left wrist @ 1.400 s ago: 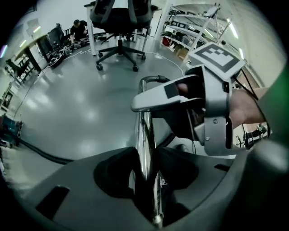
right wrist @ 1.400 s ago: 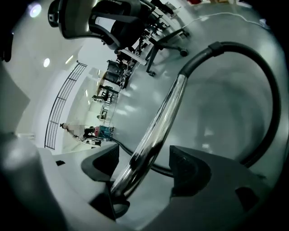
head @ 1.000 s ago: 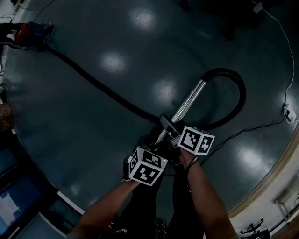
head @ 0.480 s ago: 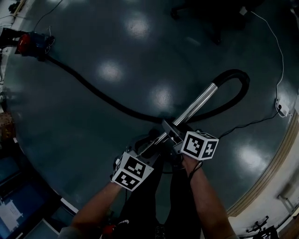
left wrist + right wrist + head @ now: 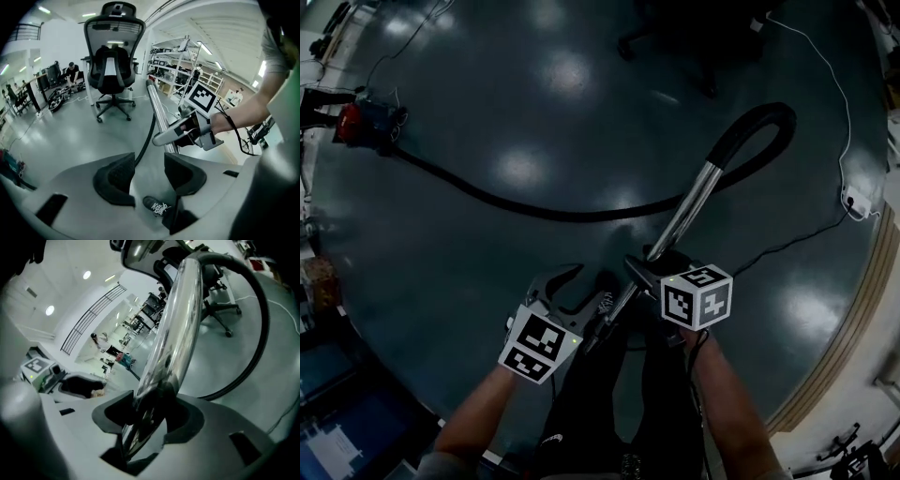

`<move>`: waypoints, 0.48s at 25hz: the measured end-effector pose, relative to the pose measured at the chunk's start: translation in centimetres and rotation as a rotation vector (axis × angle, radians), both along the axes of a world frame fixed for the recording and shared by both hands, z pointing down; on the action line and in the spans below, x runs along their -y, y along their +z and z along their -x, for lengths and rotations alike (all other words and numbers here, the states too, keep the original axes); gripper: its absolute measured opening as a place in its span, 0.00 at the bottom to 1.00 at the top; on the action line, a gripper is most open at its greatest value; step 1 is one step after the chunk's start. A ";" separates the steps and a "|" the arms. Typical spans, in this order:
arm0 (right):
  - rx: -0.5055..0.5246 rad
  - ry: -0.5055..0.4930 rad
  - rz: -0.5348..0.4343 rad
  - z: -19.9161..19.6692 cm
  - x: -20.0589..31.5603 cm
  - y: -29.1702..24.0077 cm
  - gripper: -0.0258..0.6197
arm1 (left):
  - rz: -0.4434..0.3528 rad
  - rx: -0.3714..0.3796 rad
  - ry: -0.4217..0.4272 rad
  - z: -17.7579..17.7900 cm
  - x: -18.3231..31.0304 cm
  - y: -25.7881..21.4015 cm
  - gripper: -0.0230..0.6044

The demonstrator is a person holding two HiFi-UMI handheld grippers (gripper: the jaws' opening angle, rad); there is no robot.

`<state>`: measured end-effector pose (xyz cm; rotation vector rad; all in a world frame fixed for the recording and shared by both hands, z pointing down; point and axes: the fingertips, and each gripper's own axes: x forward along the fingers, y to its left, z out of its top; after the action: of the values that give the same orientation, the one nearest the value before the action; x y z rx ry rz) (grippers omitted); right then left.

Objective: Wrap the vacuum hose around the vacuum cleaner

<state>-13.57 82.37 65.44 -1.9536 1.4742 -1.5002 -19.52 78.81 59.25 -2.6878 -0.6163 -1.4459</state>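
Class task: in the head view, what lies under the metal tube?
The black hose crosses beneath the metal tube on the dark floor; the crossing stretch itself is covered.

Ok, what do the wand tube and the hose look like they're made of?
The wand tube looks like polished metal, likely chrome-plated steel: it mirrors the room brightly in the right gripper view. The hose looks like matte black flexible plastic, perhaps rubber: it bends in loose curves without glare.

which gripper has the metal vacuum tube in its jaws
The right gripper: its jaws have just been closing and clamp the metal tube. The left gripper has just been opening; its jaws stand apart, nothing between them.
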 end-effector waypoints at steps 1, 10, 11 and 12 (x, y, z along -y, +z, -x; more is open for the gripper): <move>-0.026 -0.040 0.007 0.1 0.0 -0.4 0.35 | -0.013 -0.024 0.020 -0.9 -0.2 -0.8 0.34; -0.254 -0.398 0.051 1.9 2.6 -3.7 0.34 | -0.115 -0.238 0.039 -6.7 2.5 -8.2 0.34; -0.278 -0.444 0.056 2.0 3.3 -4.0 0.34 | -0.124 -0.251 0.029 -6.9 3.4 -8.8 0.34; -0.300 -0.489 0.060 2.1 4.1 -4.3 0.34 | -0.132 -0.261 0.010 -6.8 4.5 -9.4 0.33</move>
<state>-15.66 78.23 61.12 -2.0168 2.1858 -1.4816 -12.72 74.29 49.90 -2.6992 -0.4971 -1.0653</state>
